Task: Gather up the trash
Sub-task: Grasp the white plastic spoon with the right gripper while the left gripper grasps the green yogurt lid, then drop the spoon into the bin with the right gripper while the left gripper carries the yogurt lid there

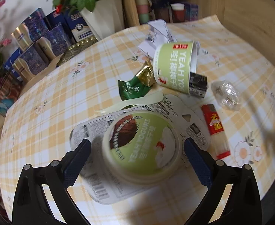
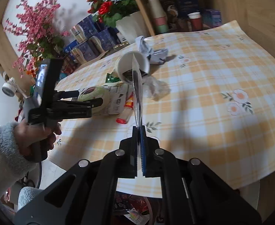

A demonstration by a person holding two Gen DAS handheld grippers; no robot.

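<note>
My left gripper is open, its blue pads either side of a green and white yogurt lid that lies on a printed cardboard package. A tipped green yogurt cup lies beyond, with a green and gold wrapper, a plastic fork, a red-capped toothpick tube, crumpled clear plastic and crumpled paper around it. My right gripper is shut on a thin clear plastic sheet, held edge-on above the table. The left gripper also shows in the right wrist view.
The checked tablecloth covers the table. Blue boxes, a white flower pot, stacked paper cups and wooden shelving stand behind. A bin holding wrappers sits below the table's near edge.
</note>
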